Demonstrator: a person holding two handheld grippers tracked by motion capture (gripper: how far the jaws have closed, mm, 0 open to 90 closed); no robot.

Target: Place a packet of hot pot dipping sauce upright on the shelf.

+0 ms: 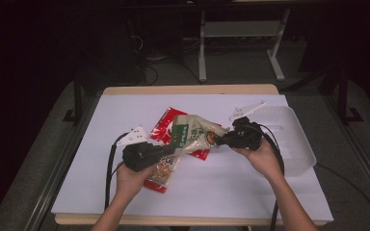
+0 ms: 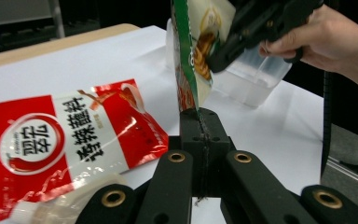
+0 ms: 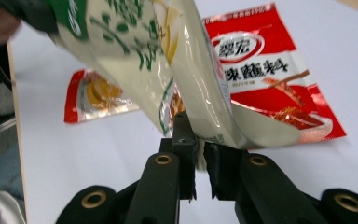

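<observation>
A cream and green pouch hangs in the air between my two grippers. My left gripper is shut on the pouch's thin green edge, the jaws pressed flat together on it. My right gripper is at the pouch's other end. In the right gripper view the pouch has its corner between the jaws, which stand slightly apart with a narrow gap showing. In the left gripper view the right gripper is above, against the pouch's printed face.
A red sauce pouch lies flat under the lifted one. A smaller red and orange packet lies near my left hand. A clear plastic bin stands at the right on the white sheet.
</observation>
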